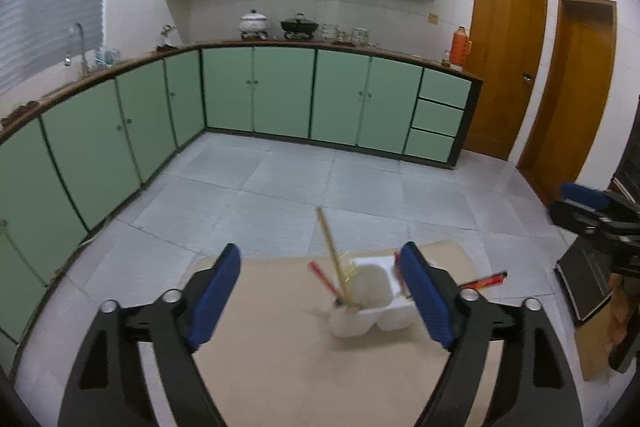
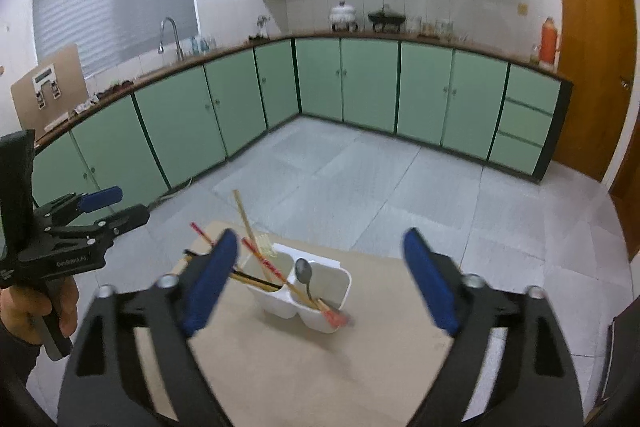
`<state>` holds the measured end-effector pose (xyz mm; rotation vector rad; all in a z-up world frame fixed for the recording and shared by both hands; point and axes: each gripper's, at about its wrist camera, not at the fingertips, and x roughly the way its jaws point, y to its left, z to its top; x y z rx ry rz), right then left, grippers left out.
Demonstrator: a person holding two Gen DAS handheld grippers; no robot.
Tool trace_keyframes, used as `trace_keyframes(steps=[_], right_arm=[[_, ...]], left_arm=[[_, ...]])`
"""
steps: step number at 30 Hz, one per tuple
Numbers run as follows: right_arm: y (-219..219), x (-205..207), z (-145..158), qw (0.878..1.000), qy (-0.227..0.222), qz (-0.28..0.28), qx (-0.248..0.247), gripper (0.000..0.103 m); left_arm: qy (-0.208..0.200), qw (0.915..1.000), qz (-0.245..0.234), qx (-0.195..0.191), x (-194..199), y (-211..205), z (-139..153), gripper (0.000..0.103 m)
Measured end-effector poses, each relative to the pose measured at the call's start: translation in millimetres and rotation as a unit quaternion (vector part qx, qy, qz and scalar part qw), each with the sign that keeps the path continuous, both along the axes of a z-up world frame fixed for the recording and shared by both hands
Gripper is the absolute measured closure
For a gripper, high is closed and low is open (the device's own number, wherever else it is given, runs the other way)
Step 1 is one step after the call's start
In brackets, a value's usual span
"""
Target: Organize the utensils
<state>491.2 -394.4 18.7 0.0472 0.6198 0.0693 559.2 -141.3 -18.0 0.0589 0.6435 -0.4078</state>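
Observation:
A white two-compartment utensil holder (image 1: pixel 374 309) (image 2: pixel 320 283) stands on a tan table (image 1: pixel 304 367) (image 2: pixel 320 375). Chopsticks, red (image 1: pixel 323 278) (image 2: pixel 262 259) and bamboo (image 1: pixel 332 251) (image 2: pixel 245 215), lean in it. A metal spoon (image 2: pixel 305 274) stands in the right compartment. Another red chopstick (image 1: pixel 482 281) lies on the table beyond the holder. My left gripper (image 1: pixel 320 301) is open and empty, above the table near the holder; it also shows in the right wrist view (image 2: pixel 100 207). My right gripper (image 2: pixel 320 287) is open and empty, facing the holder; it shows at the left wrist view's right edge (image 1: pixel 588 203).
The table stands on a grey tiled floor (image 1: pixel 320 187). Green cabinets (image 1: pixel 280 95) with a counter, sink tap (image 1: pixel 78 45) and pots line the walls. Wooden doors (image 1: pixel 508 59) are at the right. A dark box (image 1: pixel 588 279) sits right of the table.

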Motion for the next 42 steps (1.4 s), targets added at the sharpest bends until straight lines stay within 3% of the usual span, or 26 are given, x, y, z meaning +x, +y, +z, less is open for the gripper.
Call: trace_keyframes(steps=[4,7,12,22,28,42], right_arm=[[16,-58,4,0.999,-0.047,-0.012,-0.018,0.006],[24,-97,-4,0.997,-0.058,-0.034,-0.021,0.006],[42,-174,-38,0.996,-0.049,-0.078,-0.004,0.006],[90,-283,-84,0.994,0.001,-0.111,-0.005,0.006],[111,-338,-81,0.992,-0.017,-0.127,-0.003,0.006],[138,-419,-63,0.989,-0.070,-0.131,-0.029,0.006]], left_arm=[[-0.007,0.9999,0.007,0.005,-42,25,5,0.014],[-0.019,0.9995,0.025,0.003,-87,48,2,0.006],[-0.037,0.9967,0.066,0.029,-158,75,-15,0.006],[-0.020,0.9941,0.104,0.024,-293,115,-44,0.006],[-0.047,0.9914,0.114,0.045,-354,126,-33,0.006],[-0.042,0.9950,0.089,0.015,-446,127,-21,0.006]])
